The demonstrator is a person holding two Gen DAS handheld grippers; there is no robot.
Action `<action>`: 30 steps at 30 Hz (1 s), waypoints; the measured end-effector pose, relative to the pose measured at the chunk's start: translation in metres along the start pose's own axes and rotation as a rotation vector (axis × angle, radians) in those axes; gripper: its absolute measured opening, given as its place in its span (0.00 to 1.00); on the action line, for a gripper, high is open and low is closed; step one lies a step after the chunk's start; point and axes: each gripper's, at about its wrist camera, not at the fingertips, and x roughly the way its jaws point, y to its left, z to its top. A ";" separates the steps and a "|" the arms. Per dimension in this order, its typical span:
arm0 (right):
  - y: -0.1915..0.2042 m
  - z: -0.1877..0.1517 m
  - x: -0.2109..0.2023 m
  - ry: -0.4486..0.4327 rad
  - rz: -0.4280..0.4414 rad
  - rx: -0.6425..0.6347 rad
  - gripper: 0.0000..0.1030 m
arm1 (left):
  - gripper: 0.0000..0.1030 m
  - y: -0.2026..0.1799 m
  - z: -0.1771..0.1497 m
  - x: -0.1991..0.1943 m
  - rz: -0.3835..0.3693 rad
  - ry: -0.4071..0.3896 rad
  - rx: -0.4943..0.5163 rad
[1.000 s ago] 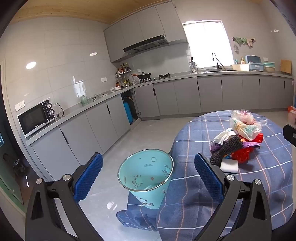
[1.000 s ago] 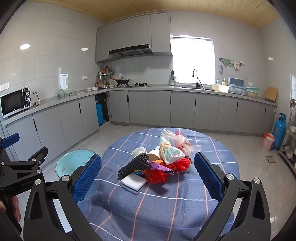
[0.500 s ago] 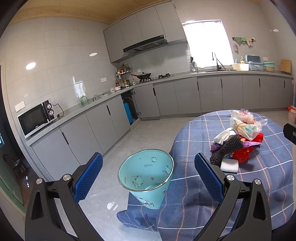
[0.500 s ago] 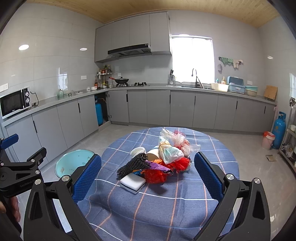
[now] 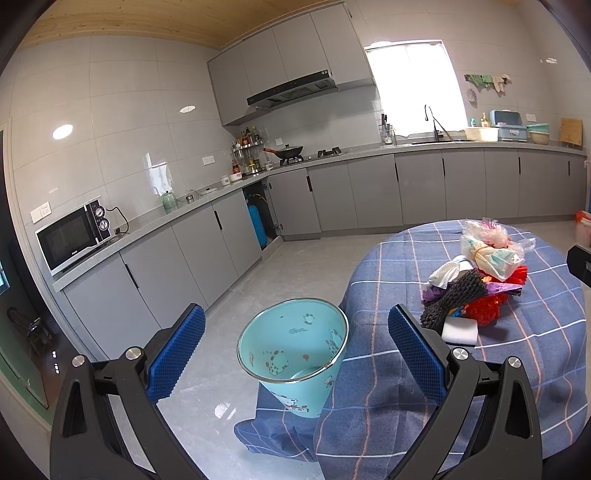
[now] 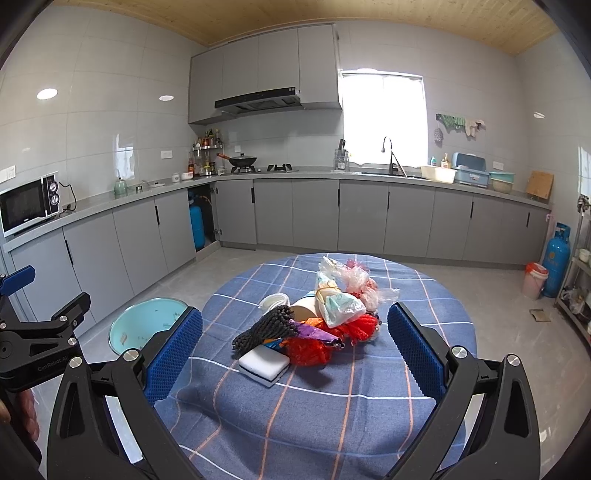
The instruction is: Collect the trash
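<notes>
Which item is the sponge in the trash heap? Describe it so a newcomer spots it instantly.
Find the round table with the blue checked cloth, then the colourful pile of trash at its middle. The sponge lies at the pile's near edge, beside the red netting: the only plain white, flat rectangular block.

Grey cabinets [image 6: 317, 218] ran along two white-tiled walls [image 6: 92, 122] under a wooden ceiling [image 6: 295, 14]. A bright window [image 6: 384, 118] lit the sink [image 6: 388, 171], and the pale floor [image 5: 295, 266] shone.
</notes>
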 end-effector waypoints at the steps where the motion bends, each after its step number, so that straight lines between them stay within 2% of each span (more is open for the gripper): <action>1: 0.000 0.000 0.000 0.001 0.000 0.001 0.96 | 0.95 0.000 0.000 0.000 0.000 0.001 0.000; 30: 0.000 0.002 -0.003 -0.008 -0.007 0.002 0.96 | 0.95 0.003 0.001 -0.003 0.002 -0.020 -0.001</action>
